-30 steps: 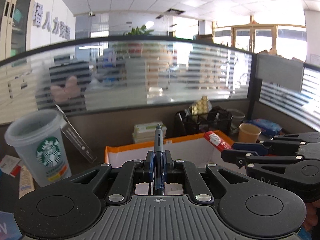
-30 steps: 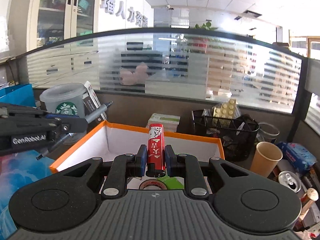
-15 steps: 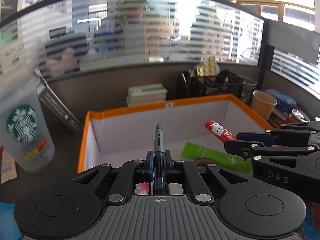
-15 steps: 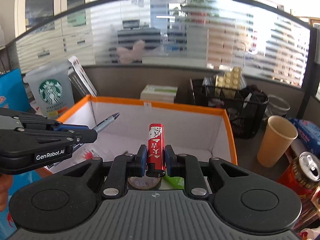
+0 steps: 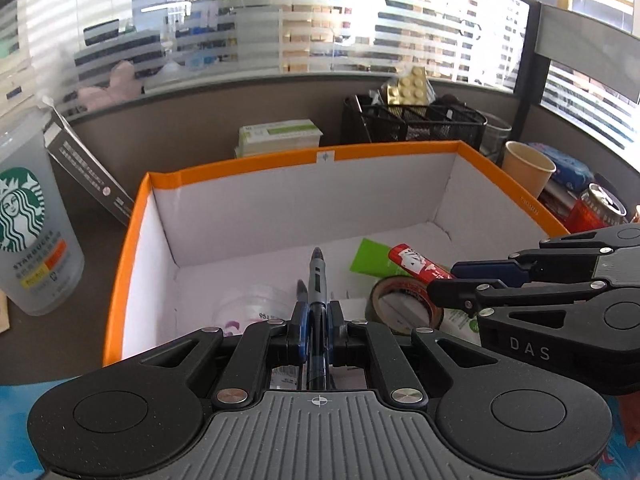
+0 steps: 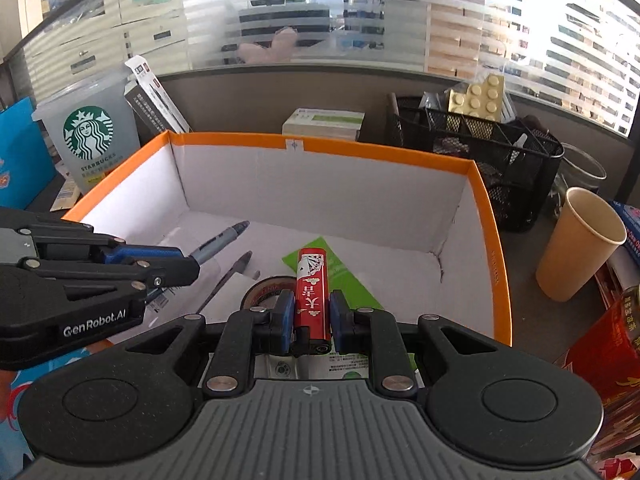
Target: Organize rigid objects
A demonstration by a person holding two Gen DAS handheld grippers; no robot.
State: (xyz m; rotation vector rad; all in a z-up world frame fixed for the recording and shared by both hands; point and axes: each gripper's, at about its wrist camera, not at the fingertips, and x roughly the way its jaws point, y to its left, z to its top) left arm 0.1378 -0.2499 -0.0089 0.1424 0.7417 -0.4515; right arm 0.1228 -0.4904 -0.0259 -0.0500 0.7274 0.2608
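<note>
Orange-rimmed box (image 5: 256, 168) sits at twelve o'clock, holding a tape roll (image 6: 266, 286), while the left claw (image 5: 316, 316) pinches a pen (image 5: 317, 276) and the right claw (image 6: 311, 312) grips a red lighter (image 6: 312, 288) above it.

"STARBUCKS" on cup (image 6: 89, 136), "GenRobot.AI" on left tongs (image 6: 176, 270)
</note>
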